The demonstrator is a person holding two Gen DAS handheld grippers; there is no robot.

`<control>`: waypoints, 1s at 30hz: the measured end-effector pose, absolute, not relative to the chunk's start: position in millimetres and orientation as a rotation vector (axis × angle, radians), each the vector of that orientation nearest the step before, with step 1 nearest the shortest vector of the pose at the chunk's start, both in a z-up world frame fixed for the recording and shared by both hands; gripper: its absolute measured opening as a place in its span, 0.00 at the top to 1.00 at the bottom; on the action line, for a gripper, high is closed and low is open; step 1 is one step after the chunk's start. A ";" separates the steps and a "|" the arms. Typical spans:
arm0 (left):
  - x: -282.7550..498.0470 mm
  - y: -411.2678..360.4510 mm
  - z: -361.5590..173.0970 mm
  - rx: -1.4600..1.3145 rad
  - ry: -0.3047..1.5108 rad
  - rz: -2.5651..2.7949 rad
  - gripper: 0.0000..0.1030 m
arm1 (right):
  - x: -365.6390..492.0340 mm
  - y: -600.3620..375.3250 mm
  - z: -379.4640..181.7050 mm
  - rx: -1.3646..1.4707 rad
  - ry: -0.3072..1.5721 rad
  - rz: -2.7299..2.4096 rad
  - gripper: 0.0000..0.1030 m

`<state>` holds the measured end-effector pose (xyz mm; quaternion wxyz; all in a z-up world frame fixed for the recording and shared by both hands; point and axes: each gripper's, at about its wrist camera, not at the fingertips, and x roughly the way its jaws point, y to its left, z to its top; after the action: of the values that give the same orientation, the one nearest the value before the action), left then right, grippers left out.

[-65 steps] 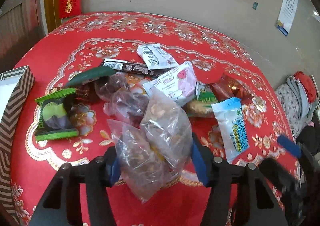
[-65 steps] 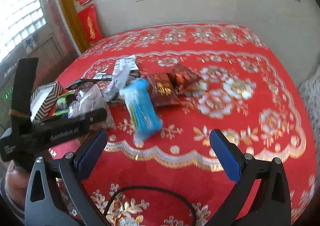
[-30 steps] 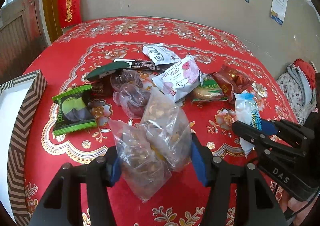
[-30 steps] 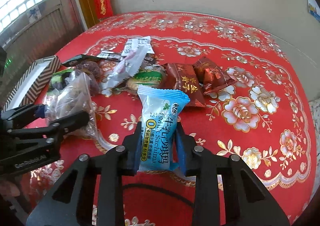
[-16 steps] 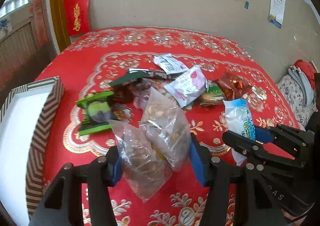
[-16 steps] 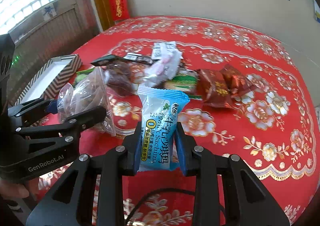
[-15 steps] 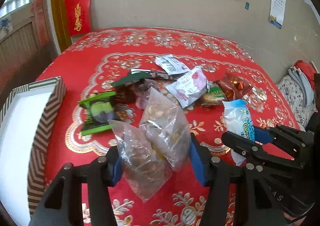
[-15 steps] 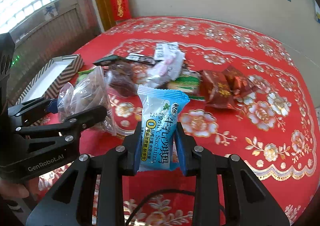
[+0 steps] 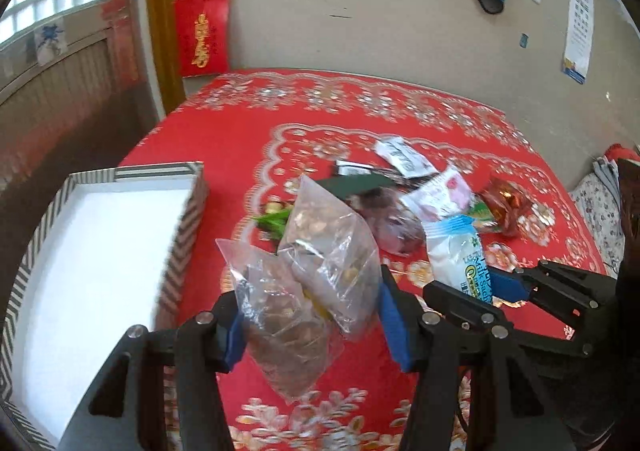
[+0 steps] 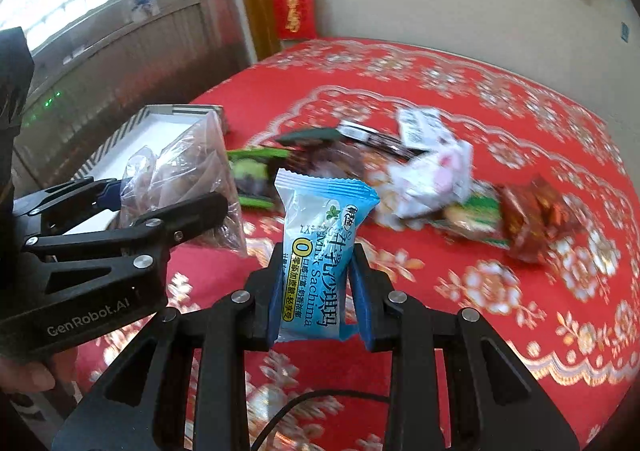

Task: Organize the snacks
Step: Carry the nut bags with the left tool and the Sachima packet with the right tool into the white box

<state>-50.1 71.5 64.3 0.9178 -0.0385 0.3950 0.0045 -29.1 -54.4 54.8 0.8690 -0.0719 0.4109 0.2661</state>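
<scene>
Left wrist view: the left gripper [image 9: 312,315] pinches two clear plastic bags [image 9: 308,271] of brownish snacks, crumpled and bulging, raised above the red flowered surface [image 9: 224,139]. To this gripper's left lies a white-lined box [image 9: 188,211] with striped walls, nothing in it. Ahead of it and to its right, a heap of wrapped snacks [image 9: 424,191] rests on the surface. Right of it, the right gripper [image 9: 476,287] carries a blue Sachima packet [image 9: 456,255].

The right wrist view alone shows that packet's face: the right gripper [image 10: 318,303] is clamped on the upright blue Sachima packet [image 10: 320,251], its printed lettering running sideways and its top edge crimped. Only here a hand [image 10: 28,371] appears under the left gripper [image 10: 132,207], left of the packet.
</scene>
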 end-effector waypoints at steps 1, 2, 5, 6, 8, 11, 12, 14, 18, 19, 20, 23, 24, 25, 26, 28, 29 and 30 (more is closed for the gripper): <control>-50.1 77.6 66.2 -0.081 0.809 0.022 0.43 | -28.1 -49.7 55.5 -0.154 0.859 0.564 0.72; -50.5 81.9 67.3 -0.078 0.806 0.034 0.43 | -27.7 -42.9 57.0 -0.159 0.856 0.574 0.72; -47.8 97.2 69.5 -0.063 0.821 0.059 0.43 | -26.6 -23.6 61.1 -0.170 0.845 0.605 0.72; -47.9 104.1 69.4 -0.075 0.825 0.063 0.43 | -25.6 -16.8 61.3 -0.178 0.845 0.612 0.72; -48.5 115.9 70.4 -0.083 0.819 0.090 0.45 | -24.7 -4.9 61.9 -0.171 0.846 0.639 0.72; -51.2 131.8 73.9 -0.087 0.809 0.119 0.54 | -23.6 11.8 63.0 -0.180 0.844 0.663 0.72; -52.0 138.2 75.7 -0.088 0.806 0.133 0.56 | -22.9 18.2 63.6 -0.182 0.845 0.675 0.72; -52.1 152.3 80.0 -0.104 0.792 0.154 0.57 | -20.0 30.4 66.0 -0.188 0.842 0.693 0.72; -50.4 178.9 86.4 -0.140 0.774 0.188 0.57 | -16.5 52.3 67.3 -0.196 0.842 0.727 0.72; -50.3 185.3 86.0 -0.153 0.776 0.191 0.57 | -16.9 57.1 66.6 -0.205 0.843 0.727 0.72; -49.7 189.9 84.3 -0.166 0.785 0.192 0.57 | -18.0 59.4 66.8 -0.211 0.839 0.728 0.72; -48.3 199.6 75.8 -0.217 0.820 0.178 0.57 | -13.8 52.9 66.9 -0.184 0.843 0.713 0.72; -46.8 200.1 72.9 -0.237 0.833 0.162 0.57 | -12.1 50.9 65.8 -0.175 0.848 0.708 0.72; -44.7 199.1 69.9 -0.250 0.846 0.146 0.57 | -10.4 48.7 64.4 -0.170 0.854 0.703 0.72; -43.8 195.9 68.8 -0.254 0.851 0.139 0.57 | -9.1 46.9 62.4 -0.169 0.862 0.696 0.72; -41.3 188.9 67.4 -0.250 0.853 0.116 0.53 | -8.9 42.1 59.2 -0.165 0.871 0.687 0.72; -40.3 185.2 67.5 -0.244 0.859 0.105 0.50 | -9.1 38.7 58.1 -0.163 0.873 0.683 0.72; -38.9 181.1 67.3 -0.234 0.863 0.095 0.41 | -9.0 34.5 57.2 -0.160 0.873 0.678 0.72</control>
<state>-38.9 181.1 67.3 0.9006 -0.1132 0.4172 0.0458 -9.0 34.5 57.2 0.8482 -0.0761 0.4140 0.3215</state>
